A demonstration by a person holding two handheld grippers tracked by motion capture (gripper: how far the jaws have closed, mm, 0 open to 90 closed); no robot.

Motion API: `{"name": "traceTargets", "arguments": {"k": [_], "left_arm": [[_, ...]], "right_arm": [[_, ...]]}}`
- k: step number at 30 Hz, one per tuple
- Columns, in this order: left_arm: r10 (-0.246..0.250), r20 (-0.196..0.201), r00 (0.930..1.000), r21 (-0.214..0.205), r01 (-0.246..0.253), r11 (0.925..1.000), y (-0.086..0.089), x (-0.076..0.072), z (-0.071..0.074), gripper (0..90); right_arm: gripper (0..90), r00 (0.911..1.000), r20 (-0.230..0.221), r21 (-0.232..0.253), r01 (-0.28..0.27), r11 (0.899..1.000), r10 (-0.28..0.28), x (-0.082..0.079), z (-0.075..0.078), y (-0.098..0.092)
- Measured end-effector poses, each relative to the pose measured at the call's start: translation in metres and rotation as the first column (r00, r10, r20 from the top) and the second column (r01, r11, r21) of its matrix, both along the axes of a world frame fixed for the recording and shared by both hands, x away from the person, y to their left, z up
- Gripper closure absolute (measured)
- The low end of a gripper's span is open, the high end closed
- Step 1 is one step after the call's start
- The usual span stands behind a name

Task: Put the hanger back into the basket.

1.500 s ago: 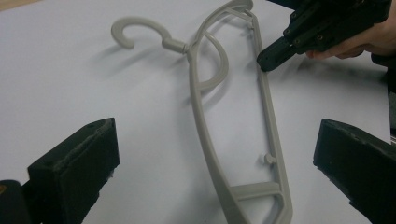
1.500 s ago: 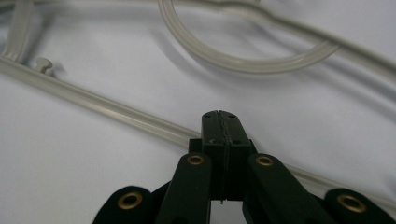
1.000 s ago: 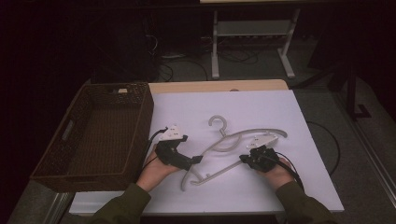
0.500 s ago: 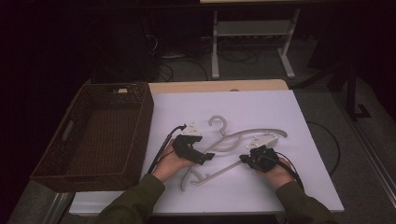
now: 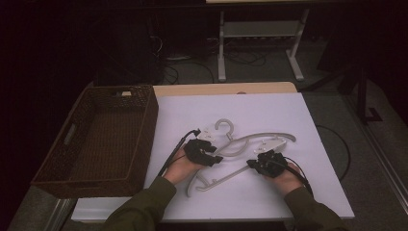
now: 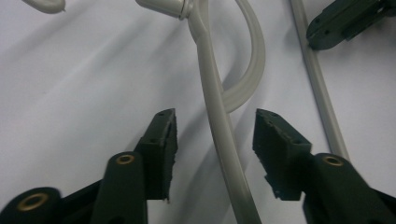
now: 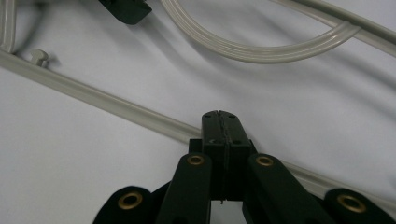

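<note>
A white plastic hanger point(image 5: 243, 140) lies flat on the white table point(image 5: 308, 192), hook point(image 5: 223, 126) pointing away from me. My left gripper point(image 5: 217, 159) reaches in from the left. Its jaws straddle the hanger's curved arm point(image 6: 210, 88) and have just been closing. There is still a gap on each side of the arm, so the left gripper point(image 6: 215, 135) is open. My right gripper point(image 5: 251, 163) is shut, and the tip of the right gripper point(image 7: 220, 123) lies across the hanger's straight bar point(image 7: 93, 95) with nothing between the pads.
A dark wicker basket point(image 5: 150, 120) stands along the table's left side, close to my left forearm. Beyond the table's far edge are a metal stand point(image 5: 260, 33) and cables on the floor. Bare table lies to the right of the hanger.
My left hand has moved right, from beside the basket onto the hanger, and its jaws have narrowed around the hanger's arm. The right hand and the hanger have stayed put.
</note>
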State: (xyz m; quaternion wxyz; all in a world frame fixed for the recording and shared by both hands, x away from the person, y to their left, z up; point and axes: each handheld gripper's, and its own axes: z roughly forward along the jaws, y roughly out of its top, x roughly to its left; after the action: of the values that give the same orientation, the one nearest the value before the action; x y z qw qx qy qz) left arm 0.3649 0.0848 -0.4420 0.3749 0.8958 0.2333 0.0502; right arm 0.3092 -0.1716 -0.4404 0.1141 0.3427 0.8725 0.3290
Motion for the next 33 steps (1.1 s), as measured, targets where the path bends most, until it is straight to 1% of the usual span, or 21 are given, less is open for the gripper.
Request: {"name": "traceTargets", "arguments": {"k": [1,2,3,6,7,8,11,12,13,14,17,19,21,23,24,25,28,30,31,32,33], "left_arm": [[-0.017,0.002,0.9999,0.018,0.017,0.9997,0.0,0.0,0.001,52.7],[-0.004,-0.003,1.0,0.004,0.005,1.0,-0.001,-0.001,0.0,55.2],[-0.003,-0.002,1.0,0.016,0.003,0.9999,-0.001,-0.001,0.0,56.9],[0.0,-0.006,1.0,0.019,0.0,0.9998,-0.001,-0.001,0.001,63.8],[-0.01,-0.01,0.9999,0.033,0.01,0.9994,0.0,0.0,0.002,65.4],[-0.01,-0.013,0.9999,0.032,0.01,0.9994,0.0,0.0,0.002,67.4],[-0.008,-0.027,0.9996,0.031,0.009,0.9995,0.0,0.001,0.003,70.7],[-0.004,-0.031,0.9995,0.027,0.005,0.9996,0.0,0.001,0.003,72.0],[0.006,-0.036,0.9993,0.012,-0.006,0.9999,-0.001,0.0,0.003,73.0],[0.005,-0.039,0.9992,0.011,-0.004,0.9999,-0.001,0.0,0.003,73.8],[0.006,-0.044,0.999,0.01,-0.006,0.9999,-0.001,0.0,0.003,76.4],[0.002,-0.044,0.999,0.022,-0.001,0.9998,-0.001,0.001,0.004,77.0],[0.012,-0.054,0.9985,0.018,-0.011,0.9998,-0.001,0.0,0.005,77.6],[0.032,-0.061,0.9976,0.003,-0.032,0.9995,-0.002,0.0,0.005,78.2],[0.035,-0.063,0.9974,0.004,-0.035,0.9994,-0.001,0.0,0.006,78.5],[0.032,-0.06,0.9977,0.013,-0.031,0.9994,-0.001,0.0,0.007,78.9],[0.06,-0.059,0.9965,0.0,-0.06,0.9982,-0.001,-0.001,0.009,79.9],[0.07,-0.05,0.9963,-0.001,-0.07,0.9975,-0.001,-0.001,0.01,80.6],[0.096,-0.049,0.9942,-0.017,-0.097,0.9952,-0.001,-0.001,0.01,81.1],[0.094,-0.044,0.9946,-0.008,-0.094,0.9955,0.001,0.001,0.012,81.7],[0.102,-0.046,0.9937,-0.019,-0.103,0.9945,0.001,0.002,0.012,82.1]], "right_arm": [[89.3,1.0,0.0,0.0,0.0,1.0,0.0,0.0,0.0,0.0],[89.3,1.0,0.0,0.001,0.001,1.0,-0.001,0.0,0.0,0.0],[89.3,1.0,0.0,0.0,0.0,1.0,0.0,0.0,0.0,0.0],[89.3,1.0,0.001,0.0,0.001,1.0,-0.001,0.0,0.0,0.0],[89.3,1.0,0.001,-0.001,0.0,1.0,0.0,0.0,0.0,0.0],[89.3,1.0,0.002,-0.002,0.0,1.0,0.0,0.0,0.0,0.0],[89.3,1.0,0.003,-0.002,0.0,1.0,0.0,0.0,0.0,0.0],[89.3,1.0,0.004,-0.002,-0.001,1.0,0.001,0.0,0.0,0.0],[89.3,1.0,0.004,-0.001,0.001,1.0,-0.001,0.0,0.0,0.0],[89.3,1.0,0.005,-0.001,0.0,1.0,0.0,-0.001,0.0,0.0],[89.3,1.0,0.005,0.001,0.001,1.0,-0.001,-0.001,0.0,0.0],[89.3,1.0,0.009,0.0,-0.001,1.0,0.001,-0.001,0.0,0.0],[89.3,0.9999,0.011,-0.002,-0.001,1.0,0.001,-0.001,0.001,0.0],[89.3,0.9999,0.012,-0.002,-0.001,1.0,0.001,-0.001,0.001,0.0],[89.3,0.9999,0.014,-0.003,-0.003,1.0,0.003,-0.001,0.001,0.0],[89.2,0.9999,0.014,-0.001,0.0,1.0,0.0,-0.001,0.001,0.0],[89.3,0.9999,0.011,0.0,-0.001,1.0,0.001,-0.002,0.002,0.001],[89.2,0.9999,0.012,0.004,-0.004,1.0,0.004,-0.002,0.002,0.001],[89.2,0.9999,0.011,0.006,-0.005,1.0,0.005,-0.002,0.002,0.001],[89.2,0.9999,0.011,0.01,-0.009,1.0,0.009,-0.003,0.002,0.001],[89.2,0.9999,0.009,0.001,-0.015,1.0,0.015,-0.003,0.002,0.002]]}}
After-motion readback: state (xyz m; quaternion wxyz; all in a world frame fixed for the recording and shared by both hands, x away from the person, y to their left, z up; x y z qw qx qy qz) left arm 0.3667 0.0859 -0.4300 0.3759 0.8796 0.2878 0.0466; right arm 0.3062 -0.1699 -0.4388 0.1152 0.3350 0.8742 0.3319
